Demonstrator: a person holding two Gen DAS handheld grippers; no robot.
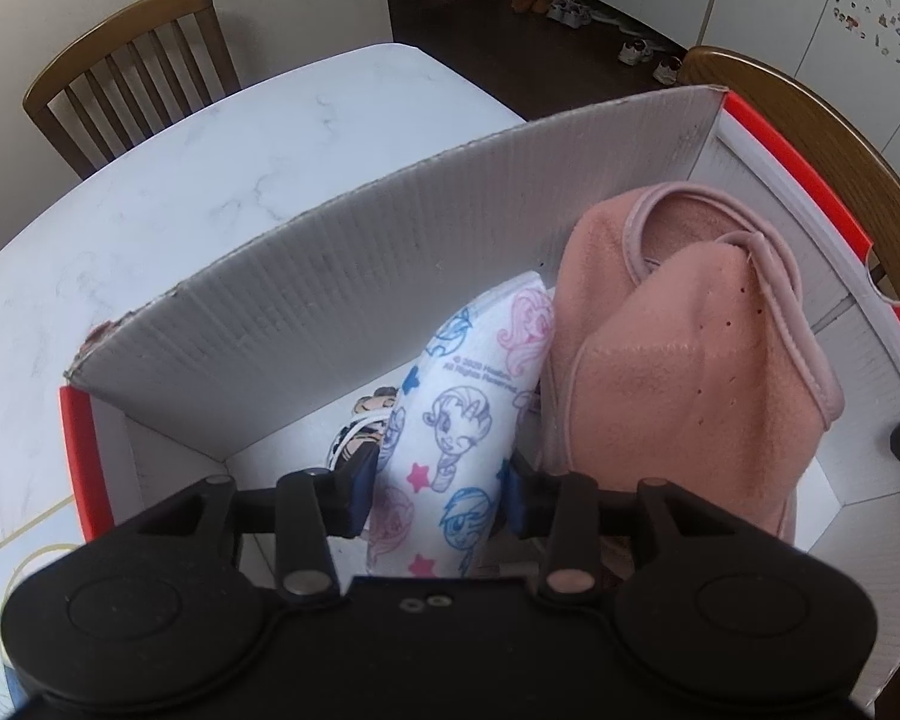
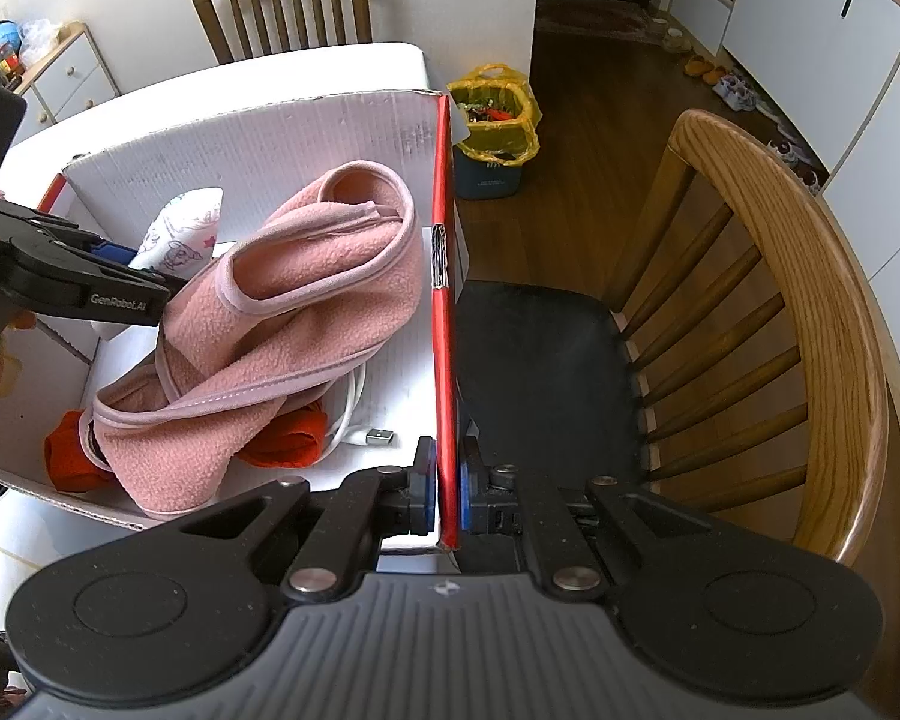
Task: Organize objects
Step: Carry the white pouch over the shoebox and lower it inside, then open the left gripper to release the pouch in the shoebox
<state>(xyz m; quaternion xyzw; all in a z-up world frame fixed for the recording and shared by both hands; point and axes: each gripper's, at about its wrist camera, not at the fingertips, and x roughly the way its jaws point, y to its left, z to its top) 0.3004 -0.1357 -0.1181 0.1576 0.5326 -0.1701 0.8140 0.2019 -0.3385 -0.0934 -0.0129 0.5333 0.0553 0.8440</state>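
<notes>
A white cardboard box with red outer sides stands on the marble table. Inside it lie a rolled pink fleece, an orange cloth under the fleece, and a white cable with a USB plug. My left gripper reaches down into the box, its pads against both sides of a white cartoon-print pack that stands tilted beside the fleece. A small cartoon-figure item lies behind it. My right gripper is shut on the box's red side wall.
A wooden chair stands at the table's far side. Another wooden chair with a black seat is right beside the box. A bin lined with a yellow bag stands on the dark floor. Shoes lie by white cabinets.
</notes>
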